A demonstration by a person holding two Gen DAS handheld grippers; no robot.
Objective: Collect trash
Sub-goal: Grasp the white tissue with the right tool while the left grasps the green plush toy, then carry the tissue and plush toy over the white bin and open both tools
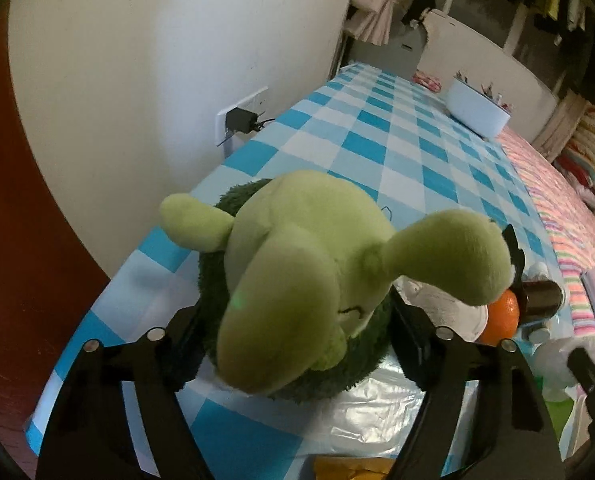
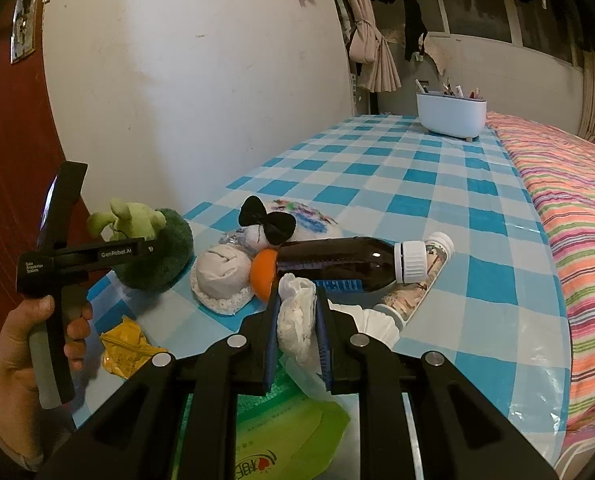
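Tissue [image 2: 297, 320], white and crumpled, is pinched between the blue pads of the right tongs [image 2: 297, 340], which are pressed together on it at the near edge of the desk [image 2: 417, 168]. Under these tongs lies a green packet [image 2: 273, 432], and at 9 o'clock from it a yellow wrapper [image 2: 123, 346] lies crumpled on the checked blue-and-white cloth. Just beyond the tissue, at 12 o'clock, a brown bottle [image 2: 345, 264] with a white cap lies on its side, with an orange [image 2: 263, 274] touching its base and a clear tube [image 2: 421, 280] of printed paper beside its cap. At 10 o'clock from the tissue sits a pale round pouch [image 2: 219, 276], and behind it a soft white thing with a black bow [image 2: 267, 220]. At 9 o'clock a hand [image 2: 25, 344] holds the left tongs [image 1: 293, 344] by their grey handle. In the left wrist view these tongs are spread to either side of a green plush toy [image 1: 297, 272]; whether their pads touch its dark fuzzy body cannot be told. The toy sits at the desk's near left corner, close to the wall. At the far end of the desk stands a white tub [image 2: 449, 114] of pens. A striped bed [image 2: 569, 208] runs along the desk at 3 o'clock.
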